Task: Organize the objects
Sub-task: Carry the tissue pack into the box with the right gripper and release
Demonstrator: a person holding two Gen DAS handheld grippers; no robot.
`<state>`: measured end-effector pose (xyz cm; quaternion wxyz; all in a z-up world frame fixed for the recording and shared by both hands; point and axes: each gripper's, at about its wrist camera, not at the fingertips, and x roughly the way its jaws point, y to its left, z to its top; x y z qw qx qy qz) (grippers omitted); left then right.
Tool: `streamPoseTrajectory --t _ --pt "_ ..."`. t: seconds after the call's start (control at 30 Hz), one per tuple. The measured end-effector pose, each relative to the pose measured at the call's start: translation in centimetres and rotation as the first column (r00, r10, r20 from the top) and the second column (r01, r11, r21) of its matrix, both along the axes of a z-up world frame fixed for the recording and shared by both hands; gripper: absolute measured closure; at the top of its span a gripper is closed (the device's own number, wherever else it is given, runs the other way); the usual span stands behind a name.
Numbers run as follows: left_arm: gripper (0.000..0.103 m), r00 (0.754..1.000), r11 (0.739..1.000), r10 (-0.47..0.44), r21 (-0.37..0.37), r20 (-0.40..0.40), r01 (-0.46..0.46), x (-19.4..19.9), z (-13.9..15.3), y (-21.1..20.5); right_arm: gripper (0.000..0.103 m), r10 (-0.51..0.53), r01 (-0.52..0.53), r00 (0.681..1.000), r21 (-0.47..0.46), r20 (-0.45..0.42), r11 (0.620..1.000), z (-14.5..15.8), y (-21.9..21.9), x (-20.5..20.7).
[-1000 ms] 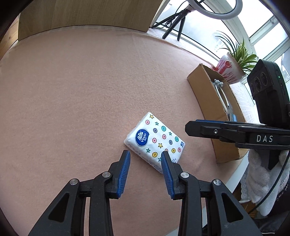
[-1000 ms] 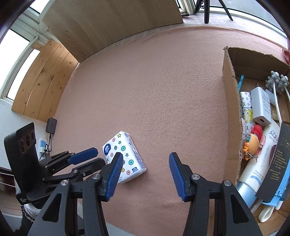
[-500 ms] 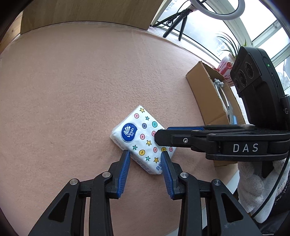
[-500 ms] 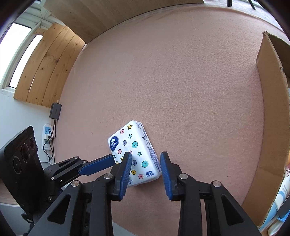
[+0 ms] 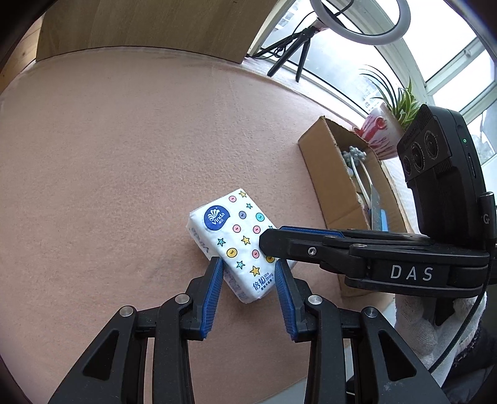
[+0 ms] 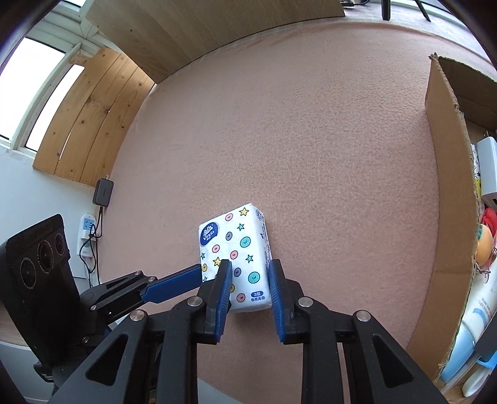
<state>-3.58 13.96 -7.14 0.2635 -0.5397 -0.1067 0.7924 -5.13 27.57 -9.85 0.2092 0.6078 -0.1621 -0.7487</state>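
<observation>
Tissue pack [image 6: 234, 258], patterned with stars and dots, sits low-centre on the pink felt table [image 6: 310, 140], left of the cardboard box [image 6: 447, 199], with the right gripper [image 6: 248, 286] closing onto its sides while the left gripper [image 5: 248, 289] straddles its near corner, contact unclear.

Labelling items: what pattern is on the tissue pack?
White tissue pack with coloured dots and stars, clearest in right wrist view.

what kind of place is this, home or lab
Probably a home sunroom or window nook set up for filming: a felt-covered table, a potted plant on the sill, and a ring light on a tripod.
</observation>
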Motion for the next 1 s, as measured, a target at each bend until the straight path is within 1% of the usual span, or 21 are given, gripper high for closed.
streamPoseTrajectory --t 0.23,0.43,0.53,0.7,0.83,1.0 --pt "0.067 0.996 0.999 -0.052 0.006 -0.067 0.053 1.0 2.7 4.0 0.081 -0.039 0.039 0.997 -0.005 -0.071 0.999 3.0 3.4 1.2" --pt "0.067 0.987 0.991 -0.127 0.026 -0.101 0.130 2.0 4.7 8.4 0.081 -0.108 0.109 0.987 0.001 -0.120 0.994 5.2 7.7 2.8" --pt "0.066 0.976 0.982 -0.182 0.020 -0.116 0.185 2.5 5.4 11.3 0.081 -0.154 0.155 0.979 -0.005 -0.130 0.988 5.9 10.3 3.7" --pt "0.066 0.957 0.964 -0.262 0.019 -0.127 0.266 3.5 5.9 14.8 0.081 -0.230 0.231 0.964 -0.007 -0.136 0.973 6.6 13.9 5.5" --pt "0.066 0.941 0.948 -0.314 0.017 -0.126 0.318 4.0 5.8 17.2 0.081 -0.280 0.283 0.950 -0.001 -0.139 0.959 6.8 16.1 6.7" --pt "0.066 0.925 0.932 -0.358 0.012 -0.124 0.363 4.5 5.7 19.2 0.081 -0.332 0.335 0.933 0.006 -0.137 0.942 6.5 18.3 7.9"
